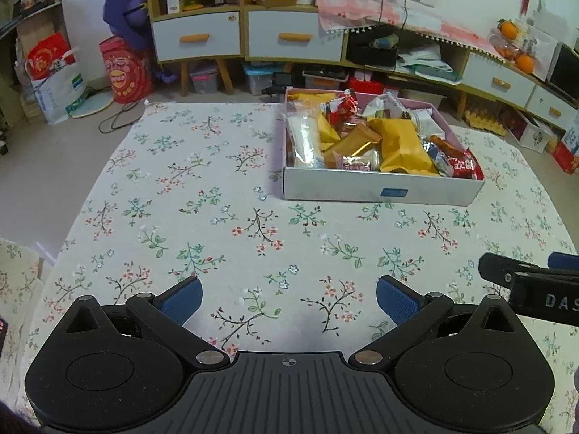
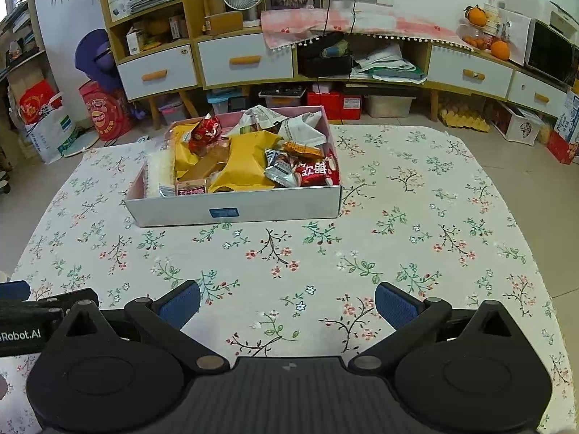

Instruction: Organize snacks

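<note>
A shallow white box [image 1: 380, 191] [image 2: 235, 209] with a pink inside stands on the far half of the flowered tablecloth. It is heaped with snack packets: yellow bags [image 1: 401, 144] [image 2: 246, 161], a red packet [image 1: 465, 166] [image 2: 318, 173], a clear white pack [image 1: 305, 141] [image 2: 157, 170]. My left gripper [image 1: 287, 300] hovers low over the near cloth, open, nothing between its blue pads. My right gripper [image 2: 287, 303] is likewise open and holds nothing, near the table's front. Each gripper shows at the edge of the other's view.
The flowered tablecloth [image 1: 181, 217] [image 2: 416, 235] covers the whole table. Behind it stand low cabinets with white drawers [image 1: 197, 34] [image 2: 246, 59], red bags [image 1: 125, 72] on the floor at left, storage bins under the cabinets and oranges [image 2: 499, 49] at right.
</note>
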### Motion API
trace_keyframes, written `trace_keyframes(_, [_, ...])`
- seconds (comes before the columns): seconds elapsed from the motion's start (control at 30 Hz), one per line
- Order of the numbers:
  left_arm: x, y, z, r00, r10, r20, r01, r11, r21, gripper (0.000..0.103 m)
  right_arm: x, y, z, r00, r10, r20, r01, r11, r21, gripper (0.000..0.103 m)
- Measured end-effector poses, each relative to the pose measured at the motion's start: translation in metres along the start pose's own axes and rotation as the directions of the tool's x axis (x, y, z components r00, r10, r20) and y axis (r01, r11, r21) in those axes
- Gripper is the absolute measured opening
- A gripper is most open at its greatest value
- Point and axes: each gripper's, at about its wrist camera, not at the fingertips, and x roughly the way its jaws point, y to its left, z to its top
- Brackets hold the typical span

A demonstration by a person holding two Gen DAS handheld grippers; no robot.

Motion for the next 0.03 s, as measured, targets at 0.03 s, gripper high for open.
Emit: trace_keyframes(0.03, [0.0, -0.0001, -0.0002, 1.0, -0.007, 0.003, 0.007, 1.0, 0.006, 0.103, 0.0008, 0.001, -0.0002, 1.0, -0.002, 0.0, 0.002, 1.0, -0.002, 0.078])
